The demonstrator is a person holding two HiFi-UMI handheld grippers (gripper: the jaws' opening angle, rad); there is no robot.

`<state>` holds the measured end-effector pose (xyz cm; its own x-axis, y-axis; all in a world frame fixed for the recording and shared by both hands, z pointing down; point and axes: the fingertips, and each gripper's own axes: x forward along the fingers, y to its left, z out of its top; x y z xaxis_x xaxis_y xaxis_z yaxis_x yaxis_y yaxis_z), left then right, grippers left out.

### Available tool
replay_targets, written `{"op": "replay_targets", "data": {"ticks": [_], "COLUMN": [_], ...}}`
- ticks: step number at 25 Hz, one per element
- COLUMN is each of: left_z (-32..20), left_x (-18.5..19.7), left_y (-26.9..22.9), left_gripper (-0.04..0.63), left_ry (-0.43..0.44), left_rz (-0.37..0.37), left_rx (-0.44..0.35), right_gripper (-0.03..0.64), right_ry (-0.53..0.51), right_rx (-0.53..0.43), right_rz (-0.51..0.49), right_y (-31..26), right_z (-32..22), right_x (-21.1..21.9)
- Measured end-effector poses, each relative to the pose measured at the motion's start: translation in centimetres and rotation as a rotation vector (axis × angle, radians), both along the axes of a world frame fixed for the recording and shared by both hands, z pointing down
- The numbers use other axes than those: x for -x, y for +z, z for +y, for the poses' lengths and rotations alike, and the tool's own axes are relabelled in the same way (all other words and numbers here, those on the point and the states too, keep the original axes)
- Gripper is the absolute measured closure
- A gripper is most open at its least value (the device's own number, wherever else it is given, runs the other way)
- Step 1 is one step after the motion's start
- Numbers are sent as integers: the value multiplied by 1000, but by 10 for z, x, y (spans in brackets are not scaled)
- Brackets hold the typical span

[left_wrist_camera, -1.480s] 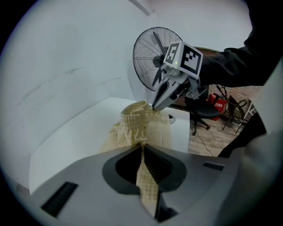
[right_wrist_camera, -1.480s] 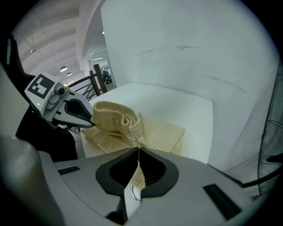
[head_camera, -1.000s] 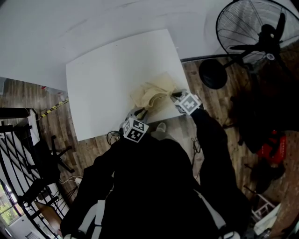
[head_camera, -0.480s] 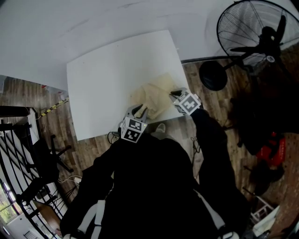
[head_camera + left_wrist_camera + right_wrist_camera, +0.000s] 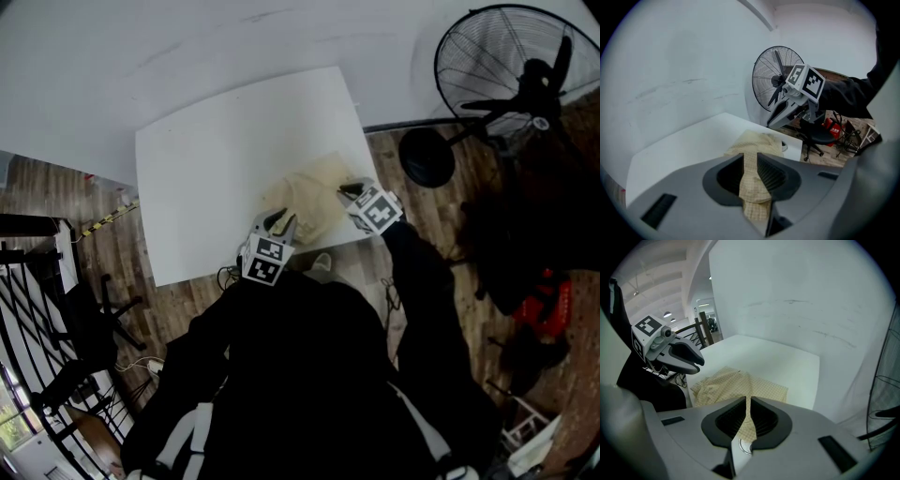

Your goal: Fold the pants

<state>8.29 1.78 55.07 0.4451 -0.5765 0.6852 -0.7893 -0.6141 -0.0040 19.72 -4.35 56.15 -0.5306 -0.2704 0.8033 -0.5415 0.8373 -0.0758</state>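
The pale yellow checked pants (image 5: 309,197) lie bunched on the near right corner of the white table (image 5: 206,150). My left gripper (image 5: 281,221) is at their near left edge, and in the left gripper view it (image 5: 750,157) is shut on a thick fold of the pants (image 5: 757,140) that runs up between the jaws. My right gripper (image 5: 349,191) is at the pants' right edge by the table corner. In the right gripper view it (image 5: 749,401) is shut on a thin strip of the pants (image 5: 726,383). Both hold the cloth slightly above the tabletop.
A large black standing fan (image 5: 511,66) with a round base (image 5: 427,155) stands right of the table on the wooden floor. A black railing (image 5: 37,309) is at the left and dark clutter with a red item (image 5: 544,300) at the right. A white wall lies beyond the table's far edge.
Both grippers have risen a little with the cloth. The pants look flatter and more spread between them than a second ago.
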Motion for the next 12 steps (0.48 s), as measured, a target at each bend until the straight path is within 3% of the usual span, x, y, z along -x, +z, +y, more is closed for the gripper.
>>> {"op": "replay_targets", "data": {"ticks": [7,12], "left_z": [-13,-23], "left_x": [5,11], "left_y": [-18,-33], "left_gripper": [520,525], "left_ry": [-25,-92], "left_rz": [18,69], "left_rx": [-12,-37], "right_gripper": [604,604], "right_ry": [45,146], "right_rx": [-28,-62], "right_rz": [-36,-162], "right_y": [-9,-27], "right_z": [-6,-11], "right_x": [-2,0]}}
